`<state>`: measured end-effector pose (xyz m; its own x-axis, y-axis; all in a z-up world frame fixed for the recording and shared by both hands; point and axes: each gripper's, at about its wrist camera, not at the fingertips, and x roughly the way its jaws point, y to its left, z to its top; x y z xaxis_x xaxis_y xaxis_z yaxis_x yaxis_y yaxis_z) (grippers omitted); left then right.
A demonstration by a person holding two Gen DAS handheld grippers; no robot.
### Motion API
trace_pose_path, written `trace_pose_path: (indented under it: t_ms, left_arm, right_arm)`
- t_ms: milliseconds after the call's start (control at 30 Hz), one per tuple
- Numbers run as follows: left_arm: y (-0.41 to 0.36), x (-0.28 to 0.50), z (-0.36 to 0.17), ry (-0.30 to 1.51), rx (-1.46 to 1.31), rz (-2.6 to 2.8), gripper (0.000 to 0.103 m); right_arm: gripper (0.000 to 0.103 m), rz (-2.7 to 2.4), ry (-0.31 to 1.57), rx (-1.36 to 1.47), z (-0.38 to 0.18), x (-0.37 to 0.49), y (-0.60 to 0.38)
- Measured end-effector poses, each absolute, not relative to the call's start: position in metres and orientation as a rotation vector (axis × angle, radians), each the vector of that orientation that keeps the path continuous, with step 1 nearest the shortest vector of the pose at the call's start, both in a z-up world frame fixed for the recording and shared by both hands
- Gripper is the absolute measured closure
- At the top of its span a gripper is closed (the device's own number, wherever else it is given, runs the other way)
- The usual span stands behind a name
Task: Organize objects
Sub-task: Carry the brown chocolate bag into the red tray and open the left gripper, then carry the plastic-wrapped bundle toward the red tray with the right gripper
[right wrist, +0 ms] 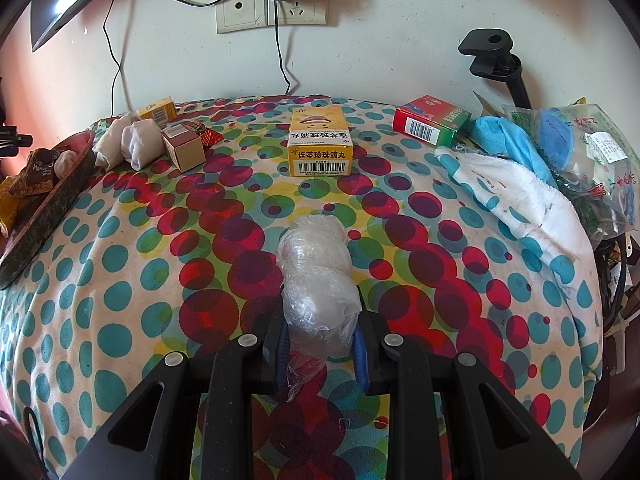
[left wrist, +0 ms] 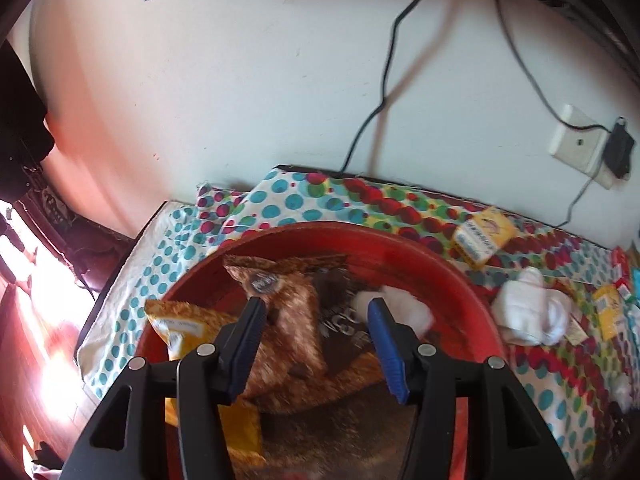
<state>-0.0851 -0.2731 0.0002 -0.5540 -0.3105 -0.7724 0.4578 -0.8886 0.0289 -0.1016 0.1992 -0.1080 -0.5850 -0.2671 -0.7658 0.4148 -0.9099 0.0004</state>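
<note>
Both views are being lit by daylight. In the left wrist view, glare is being cast from the lower left, the wall (left wrist: 224,92) is being tinted pink, and the bowl (left wrist: 420,256) is blurred. Edges are being curved by fisheye distortion; corners are being vignetted.

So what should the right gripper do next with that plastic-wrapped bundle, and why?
Probably lift it and carry it left to the red bowl. The right gripper is already shut on the plastic-wrapped bundle, the bowl already holds snack packets, and the left gripper hangs open over it.
</note>
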Motion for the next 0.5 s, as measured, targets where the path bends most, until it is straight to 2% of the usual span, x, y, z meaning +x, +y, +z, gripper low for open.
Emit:
trace_pose_path:
  t_ms: [267,500]
  left_arm:
    - [-0.200,-0.049,0.001,0.309,1.149,-2.565,0.047]
    - [-0.150,-0.029,-0.015,0.255,1.122,-2.641,0.047]
  right_arm:
    - [0.079,-2.487,0.252,1.159,-0.108,-0.101,0.199]
    - [0.079,-2.487,0.252,1.159,-0.108,-0.101,0.199]
